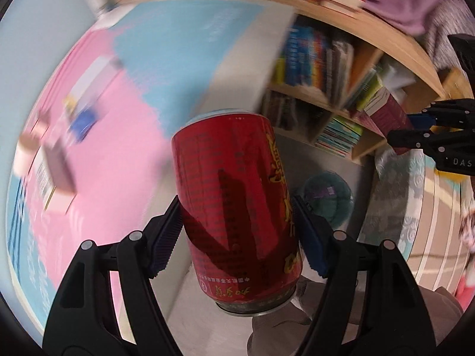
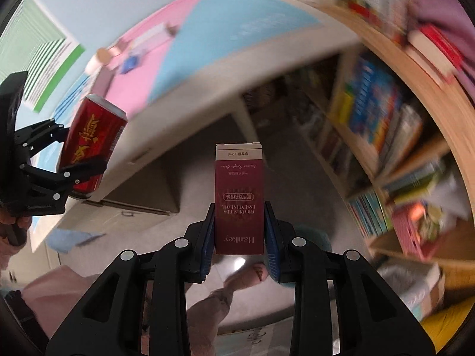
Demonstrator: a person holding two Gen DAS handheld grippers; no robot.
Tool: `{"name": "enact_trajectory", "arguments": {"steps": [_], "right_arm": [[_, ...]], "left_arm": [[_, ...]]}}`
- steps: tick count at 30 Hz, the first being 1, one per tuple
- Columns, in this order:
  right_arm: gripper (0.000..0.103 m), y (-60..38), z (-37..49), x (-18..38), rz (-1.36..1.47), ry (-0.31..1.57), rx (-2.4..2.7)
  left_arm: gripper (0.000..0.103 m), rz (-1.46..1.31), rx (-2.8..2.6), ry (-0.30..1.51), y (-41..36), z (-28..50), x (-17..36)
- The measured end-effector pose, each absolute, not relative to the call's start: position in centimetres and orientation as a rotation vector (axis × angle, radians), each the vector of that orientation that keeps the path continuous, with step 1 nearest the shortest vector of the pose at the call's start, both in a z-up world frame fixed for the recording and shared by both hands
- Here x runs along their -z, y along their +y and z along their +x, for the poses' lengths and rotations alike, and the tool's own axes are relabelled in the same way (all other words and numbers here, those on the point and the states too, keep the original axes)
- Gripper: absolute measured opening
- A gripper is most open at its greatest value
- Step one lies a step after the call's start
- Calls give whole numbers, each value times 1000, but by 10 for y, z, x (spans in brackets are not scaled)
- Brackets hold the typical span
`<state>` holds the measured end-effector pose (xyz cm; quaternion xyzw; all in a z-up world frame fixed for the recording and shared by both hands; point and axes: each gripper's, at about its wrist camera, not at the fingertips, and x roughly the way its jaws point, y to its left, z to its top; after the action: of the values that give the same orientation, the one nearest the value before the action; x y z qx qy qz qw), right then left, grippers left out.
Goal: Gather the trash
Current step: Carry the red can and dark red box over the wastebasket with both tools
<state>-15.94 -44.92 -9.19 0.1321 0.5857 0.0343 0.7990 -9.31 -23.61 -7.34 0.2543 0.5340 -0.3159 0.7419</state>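
A red drink can (image 1: 234,192) with gold lettering hangs in the air, and my left gripper (image 1: 237,207) is shut on it, blue pads pressing both sides. My right gripper (image 2: 240,207) is shut on a tall maroon carton (image 2: 240,184) with a white top band. Each gripper shows in the other's view: the right gripper (image 1: 403,127) with the carton (image 1: 383,112) at the right edge, the left gripper (image 2: 83,148) with the can (image 2: 92,145) at the left. A round teal bin (image 1: 329,201) stands on the grey floor below, just right of the can; in the right wrist view the bin (image 2: 317,234) is mostly hidden behind my fingers.
A desk with a pink and blue mat (image 1: 118,118) carries small boxes (image 1: 53,172) at the left. A wooden bookshelf (image 1: 326,68) full of books fills the right. A patterned rug (image 1: 394,207) lies beside the bin. A person's foot (image 2: 246,273) stands on the floor underneath.
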Motion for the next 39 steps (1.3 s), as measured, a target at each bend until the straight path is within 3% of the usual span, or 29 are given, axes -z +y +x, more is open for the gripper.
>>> {"name": "enact_trajectory", "arguments": {"steps": [19, 39], "right_arm": [[31, -522, -296, 137, 540, 1306, 184], [31, -534, -323, 169, 627, 1349, 214]], "left_arm": [[70, 797, 1041, 1205, -367, -195, 120], [70, 927, 1154, 1233, -408, -232, 148]]}}
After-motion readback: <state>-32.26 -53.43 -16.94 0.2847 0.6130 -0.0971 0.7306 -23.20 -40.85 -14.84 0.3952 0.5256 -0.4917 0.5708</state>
